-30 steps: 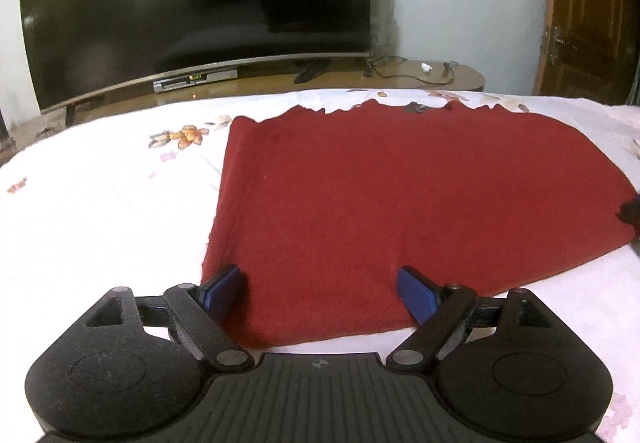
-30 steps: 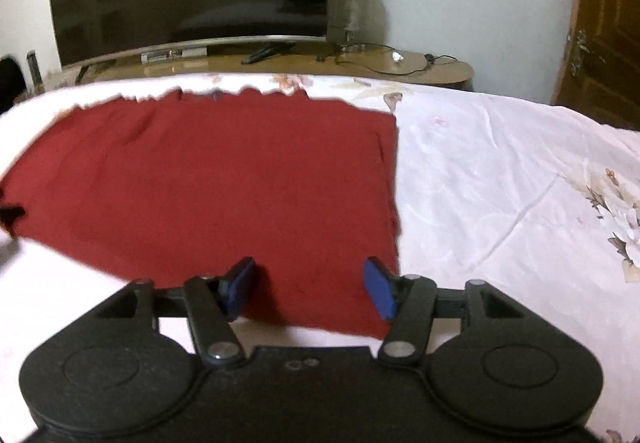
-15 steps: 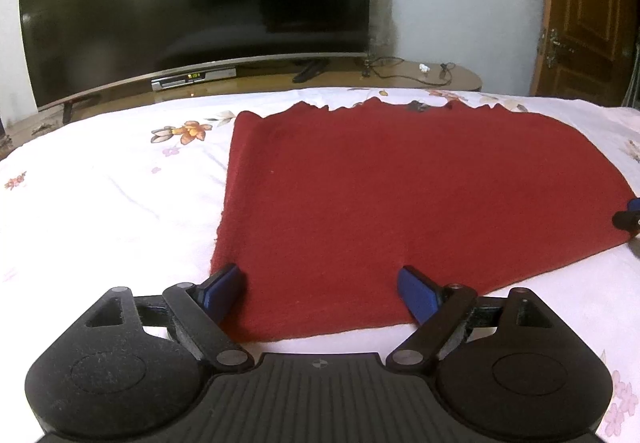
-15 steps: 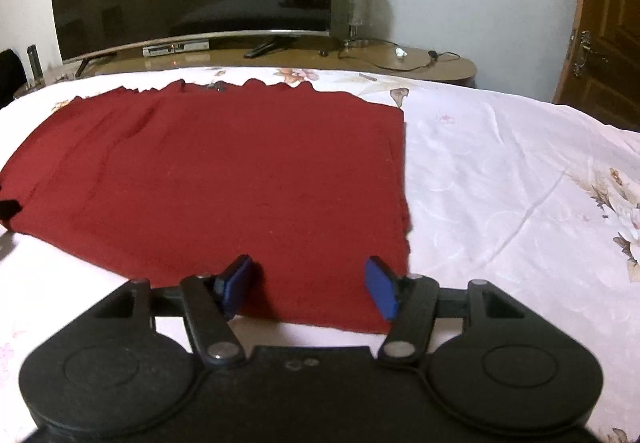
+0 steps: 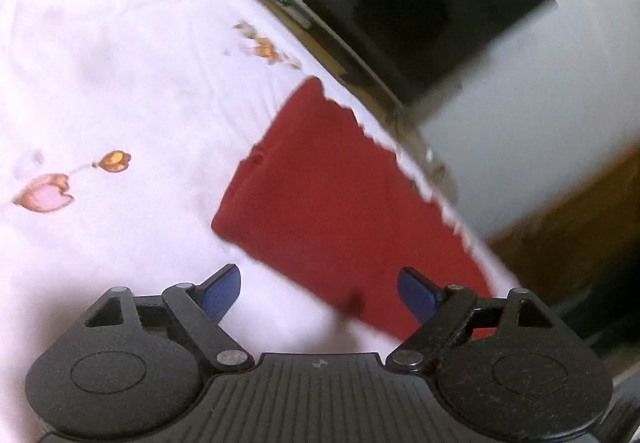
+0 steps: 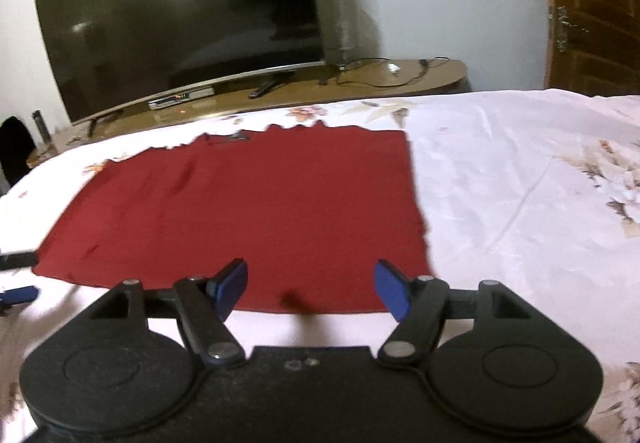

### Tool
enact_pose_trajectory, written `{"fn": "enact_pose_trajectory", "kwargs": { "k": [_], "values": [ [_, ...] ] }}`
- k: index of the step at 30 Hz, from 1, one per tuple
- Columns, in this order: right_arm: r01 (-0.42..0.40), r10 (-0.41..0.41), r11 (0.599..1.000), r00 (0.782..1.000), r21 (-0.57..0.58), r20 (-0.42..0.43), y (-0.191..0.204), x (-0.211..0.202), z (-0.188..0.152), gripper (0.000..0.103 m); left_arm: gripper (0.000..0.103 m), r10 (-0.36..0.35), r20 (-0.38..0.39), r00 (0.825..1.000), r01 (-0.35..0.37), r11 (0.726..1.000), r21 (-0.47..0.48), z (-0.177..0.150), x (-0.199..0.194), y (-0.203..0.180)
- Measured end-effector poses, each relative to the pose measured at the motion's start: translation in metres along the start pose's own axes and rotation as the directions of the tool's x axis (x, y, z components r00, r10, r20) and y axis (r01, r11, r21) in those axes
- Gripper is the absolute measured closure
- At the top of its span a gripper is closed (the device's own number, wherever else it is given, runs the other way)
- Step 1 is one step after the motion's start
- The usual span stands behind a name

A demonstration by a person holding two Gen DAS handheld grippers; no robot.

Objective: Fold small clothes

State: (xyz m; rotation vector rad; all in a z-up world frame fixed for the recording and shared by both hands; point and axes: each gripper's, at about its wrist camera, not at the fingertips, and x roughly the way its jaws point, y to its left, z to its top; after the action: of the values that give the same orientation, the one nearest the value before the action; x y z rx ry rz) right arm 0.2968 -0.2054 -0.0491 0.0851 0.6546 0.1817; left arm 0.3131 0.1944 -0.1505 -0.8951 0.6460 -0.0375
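Flat on the floral bedsheet (image 6: 520,183) lies the red cloth (image 6: 248,211) — near edge just ahead of both empty grippers: right gripper (image 6: 310,285) opening, left gripper (image 5: 318,293) wide apart, rolled.

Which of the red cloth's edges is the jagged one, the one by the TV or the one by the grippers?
The far edge of the red cloth, nearest the TV, is jagged. The near edge by the right gripper runs smooth and straight.

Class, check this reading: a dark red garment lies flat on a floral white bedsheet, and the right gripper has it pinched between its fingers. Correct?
Not quite. The right gripper pinches nothing: its fingers are opening, clear of the red garment, as the right wrist view shows. The garment does lie flat on the floral sheet.
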Motion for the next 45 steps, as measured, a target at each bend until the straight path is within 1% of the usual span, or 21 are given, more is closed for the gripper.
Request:
{"fn": "enact_pose_trajectory", "kwargs": {
  "k": [3,10,12,13,14,15,16,17,19,22,24,28,30,31,32,33,34,35,36,41,45],
  "values": [
    [-0.028,0.028,1.000,1.000,-0.012,0.000,0.013,0.006,0.003,0.036,0.018,-0.033,0.035,0.999,0.035,0.999,-0.033,0.008,0.014,0.006],
    [-0.070,0.069,0.997,0.997,-0.030,-0.016,0.037,0.030,0.017,0.041,0.018,-0.023,0.123,0.992,0.028,0.999,-0.035,0.012,0.038,-0.005],
    [-0.079,0.079,0.996,0.997,-0.034,-0.020,0.041,0.036,0.019,0.041,0.023,-0.019,0.125,0.992,0.023,0.999,-0.035,0.018,0.045,-0.008],
    [-0.083,0.083,0.996,0.996,-0.035,-0.024,0.042,0.039,0.020,0.041,0.039,-0.002,0.120,0.993,0.008,0.999,-0.048,0.020,0.050,-0.007],
    [-0.087,0.086,0.996,0.996,-0.036,-0.027,0.044,0.042,0.020,0.042,0.065,0.015,0.109,0.994,-0.007,0.998,-0.066,0.021,0.054,-0.004],
    [-0.089,0.088,0.995,0.996,-0.038,-0.031,0.045,0.044,0.020,0.042,0.083,0.018,0.090,0.996,-0.009,0.996,-0.094,0.022,0.057,0.001],
    [-0.092,0.090,0.995,0.995,-0.040,-0.034,0.046,0.048,0.021,0.042,0.094,0.007,0.053,0.999,0.001,0.989,-0.150,0.023,0.064,0.011],
    [-0.094,0.092,0.995,0.995,-0.040,-0.037,0.047,0.051,0.022,0.042,0.094,-0.016,0.067,0.998,0.027,0.985,-0.169,0.022,0.064,0.016],
    [-0.098,0.097,0.995,0.994,-0.035,-0.041,0.048,0.058,0.026,0.042,0.094,-0.008,0.073,0.997,0.016,0.993,-0.113,0.019,0.063,0.011],
    [-0.097,0.096,0.994,0.995,-0.043,-0.035,0.053,0.068,0.034,0.044,0.094,-0.003,0.089,0.996,0.011,0.995,-0.095,0.017,0.064,0.008],
    [-0.096,0.094,0.994,0.995,-0.054,-0.034,0.058,0.078,0.042,0.048,0.095,-0.002,0.098,0.995,0.010,0.996,-0.083,0.015,0.063,0.006],
    [-0.124,0.123,0.991,0.992,-0.050,-0.023,0.071,0.095,0.061,0.061,0.095,-0.030,0.112,0.993,0.039,0.996,-0.082,0.012,0.059,0.012],
    [-0.142,0.141,0.988,0.990,-0.061,-0.015,0.079,0.100,0.066,0.063,0.095,-0.039,0.116,0.992,0.049,0.995,-0.084,0.013,0.059,0.013],
    [-0.152,0.151,0.986,0.988,-0.071,-0.018,0.084,0.104,0.066,0.066,0.095,-0.044,0.118,0.992,0.055,0.995,-0.086,0.013,0.058,0.014],
    [-0.152,0.150,0.984,0.988,-0.088,-0.030,0.089,0.109,0.065,0.073,0.095,-0.053,0.122,0.991,0.064,0.994,-0.091,0.013,0.057,0.016],
    [-0.133,0.128,0.984,0.990,-0.115,-0.055,0.093,0.116,0.062,0.076,0.095,-0.063,0.129,0.990,0.076,0.992,-0.097,0.013,0.056,0.017],
    [-0.094,0.080,0.985,0.992,-0.147,-0.101,0.097,0.127,0.057,0.078,0.095,-0.075,0.140,0.987,0.090,0.991,-0.104,0.013,0.053,0.020],
    [-0.078,0.059,0.983,0.991,-0.167,-0.117,0.097,0.135,0.049,0.078,0.095,-0.085,0.153,0.984,0.102,0.989,-0.109,0.012,0.051,0.022],
    [-0.079,0.063,0.980,0.994,-0.185,-0.089,0.096,0.134,0.045,0.078,0.095,-0.094,0.166,0.982,0.113,0.988,-0.110,0.012,0.048,0.025],
    [-0.066,0.045,0.967,0.995,-0.245,-0.091,0.103,0.132,0.045,0.076,0.095,-0.091,0.151,0.984,0.109,0.988,-0.113,0.014,0.050,0.029],
    [-0.063,0.045,0.962,0.996,-0.265,-0.073,0.104,0.130,0.040,0.075,0.095,-0.142,0.178,0.974,0.163,0.980,-0.111,0.014,0.043,0.029]
  ]
}}
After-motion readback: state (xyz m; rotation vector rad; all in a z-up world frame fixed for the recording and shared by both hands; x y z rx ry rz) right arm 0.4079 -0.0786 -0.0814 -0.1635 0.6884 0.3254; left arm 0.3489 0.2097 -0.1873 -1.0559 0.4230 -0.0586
